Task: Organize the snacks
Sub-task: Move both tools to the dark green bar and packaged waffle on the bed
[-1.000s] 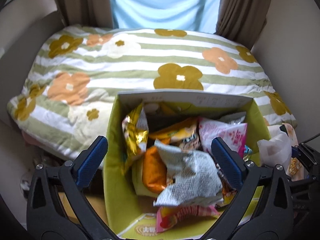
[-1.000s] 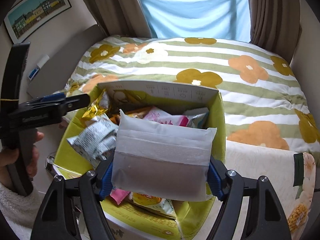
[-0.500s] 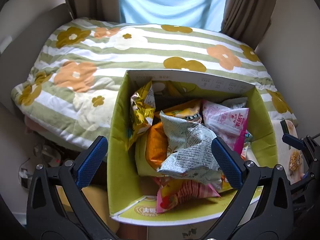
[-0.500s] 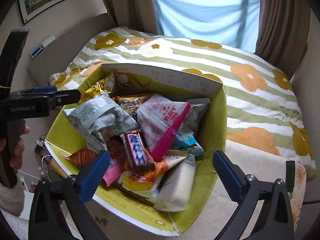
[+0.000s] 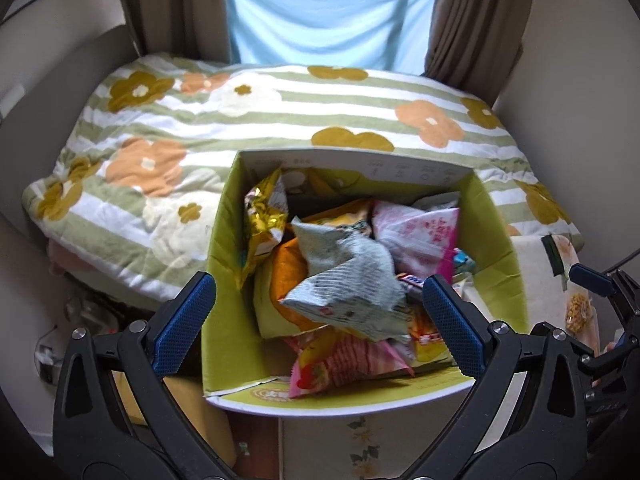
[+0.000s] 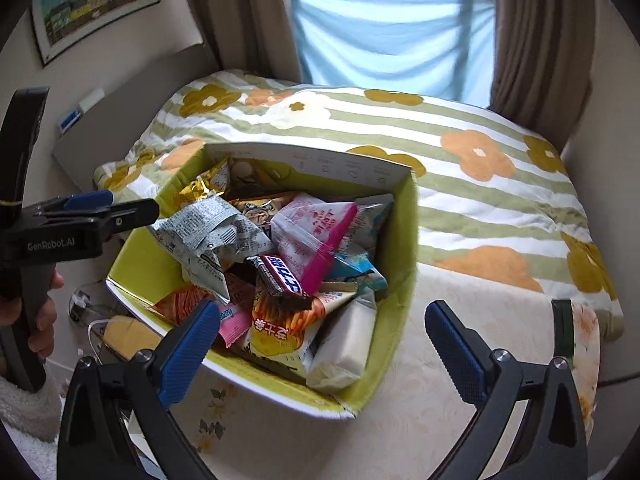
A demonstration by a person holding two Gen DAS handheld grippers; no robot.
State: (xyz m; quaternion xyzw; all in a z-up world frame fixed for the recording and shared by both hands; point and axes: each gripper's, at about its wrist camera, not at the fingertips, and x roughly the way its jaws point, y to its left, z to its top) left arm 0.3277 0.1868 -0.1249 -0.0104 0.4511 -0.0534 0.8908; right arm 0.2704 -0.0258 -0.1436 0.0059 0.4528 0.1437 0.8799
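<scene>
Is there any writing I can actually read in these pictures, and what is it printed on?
"GenRobot.AI": on the side of the left gripper, seen from the right wrist view.
Large white characters on the dark chocolate bar: too distorted to read.
Print on the grey crumpled packet, pink packet and green box: too small.

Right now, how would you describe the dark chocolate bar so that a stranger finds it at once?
Look into the green cardboard box in front of the flowered quilt. Near the middle of the snack pile lies the chocolate bar, against the pink-edged bag. It alone has a dark brown wrapper with big white letters.
</scene>
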